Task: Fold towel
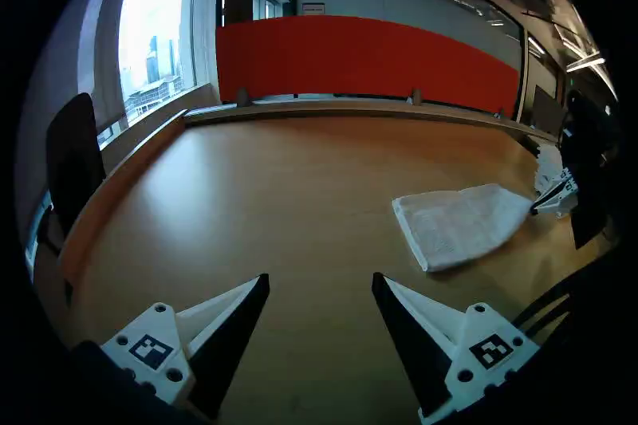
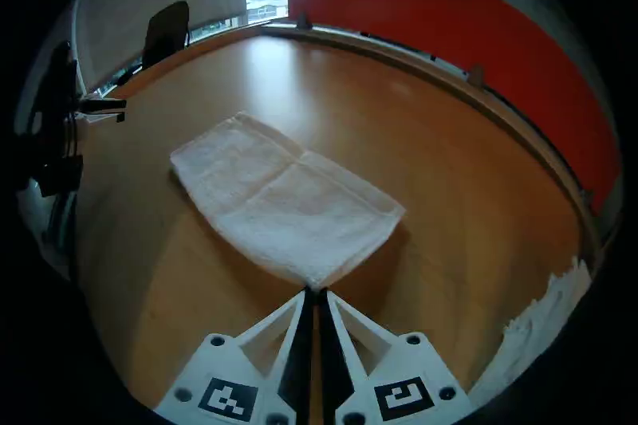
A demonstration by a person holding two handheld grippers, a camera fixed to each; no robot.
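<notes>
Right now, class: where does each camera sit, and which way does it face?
Left gripper view: rides the left tool, fingers apart, facing across the table to the red partition.
Right gripper view: rides the right tool, closed on a corner of the towel, looking over it.
Shared: towel, table, red partition, right tool.

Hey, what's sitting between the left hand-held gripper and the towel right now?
Nothing. In the left gripper view, the stretch of wooden table between the open left hand-held gripper and the towel is bare.
</notes>
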